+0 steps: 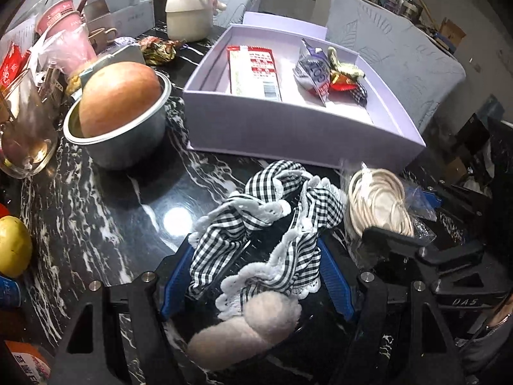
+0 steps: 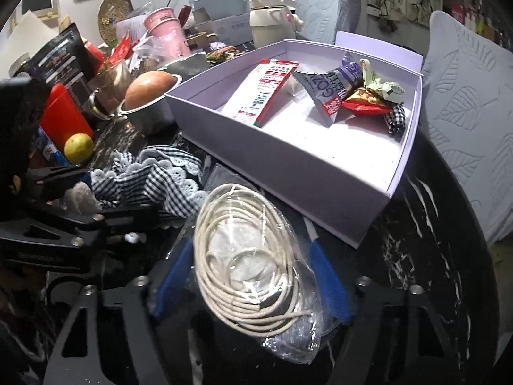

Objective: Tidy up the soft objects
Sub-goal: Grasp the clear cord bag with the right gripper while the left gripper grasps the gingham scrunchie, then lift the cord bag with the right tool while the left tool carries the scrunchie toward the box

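Note:
A black-and-white gingham cloth (image 1: 256,224) with white lace trim lies bunched on the black marble table, and a pale fuzzy piece (image 1: 250,324) lies just behind it. My left gripper (image 1: 256,276) straddles the cloth, with both blue pads (image 1: 178,276) touching it. To the right, a clear bag holding a coil of cream cord (image 2: 243,256) sits between the blue pads of my right gripper (image 2: 251,276), and they press on its sides. Beyond both stands a lilac box (image 2: 272,166) holding a red-and-white packet (image 2: 259,96), snack bags and a small gingham piece (image 2: 396,118).
A steel pot (image 1: 128,141) with a round orange-brown fruit stands left of the box. Near the left edge lies a yellow citrus fruit (image 1: 12,247). A glass, pink cups (image 1: 64,22), a cream kettle (image 1: 189,9) and cartons crowd the back left. Grey chair backs (image 2: 465,112) flank the table on the right.

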A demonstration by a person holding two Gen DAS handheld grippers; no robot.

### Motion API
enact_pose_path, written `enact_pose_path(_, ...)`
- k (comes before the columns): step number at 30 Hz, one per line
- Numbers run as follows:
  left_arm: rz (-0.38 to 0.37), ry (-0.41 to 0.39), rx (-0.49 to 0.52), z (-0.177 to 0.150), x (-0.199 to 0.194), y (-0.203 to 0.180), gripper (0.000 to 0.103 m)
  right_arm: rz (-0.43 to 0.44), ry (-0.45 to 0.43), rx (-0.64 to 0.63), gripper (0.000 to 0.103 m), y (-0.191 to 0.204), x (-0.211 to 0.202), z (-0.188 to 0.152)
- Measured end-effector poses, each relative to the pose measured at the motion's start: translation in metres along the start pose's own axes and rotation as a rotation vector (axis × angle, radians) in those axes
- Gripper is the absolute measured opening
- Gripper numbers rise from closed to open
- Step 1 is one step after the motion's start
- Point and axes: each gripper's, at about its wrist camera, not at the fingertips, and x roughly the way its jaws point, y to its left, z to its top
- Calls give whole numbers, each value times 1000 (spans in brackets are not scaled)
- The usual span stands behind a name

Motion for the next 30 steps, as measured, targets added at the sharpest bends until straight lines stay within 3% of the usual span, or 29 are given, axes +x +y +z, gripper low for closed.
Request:
enact_pose_path(4,7,-8,15,-6,-2,-8,73,9,-9,7,49,2,-6,-7)
enact_pose_path(6,12,-23,26,-9,-6,-12,69,7,-15,16,47,2,-10,-11)
enact_pose_path(10,23,-36,37,-17,-15,-19,62,0,-27,39,46,-2,-20,-22)
enact_pose_path(16,34,-35,59,-35,-26,-37,62,-19,-32,104,46,-12,-38,-41)
enact_pose_path(24,34,-27,20,-56,-33,-49,62,-20,-27,168,46,-21,-57,-66)
enact_pose_path(30,59,-9,4,-61,-22,-54,69,-16,-16,180,47,-20,-66,-79)
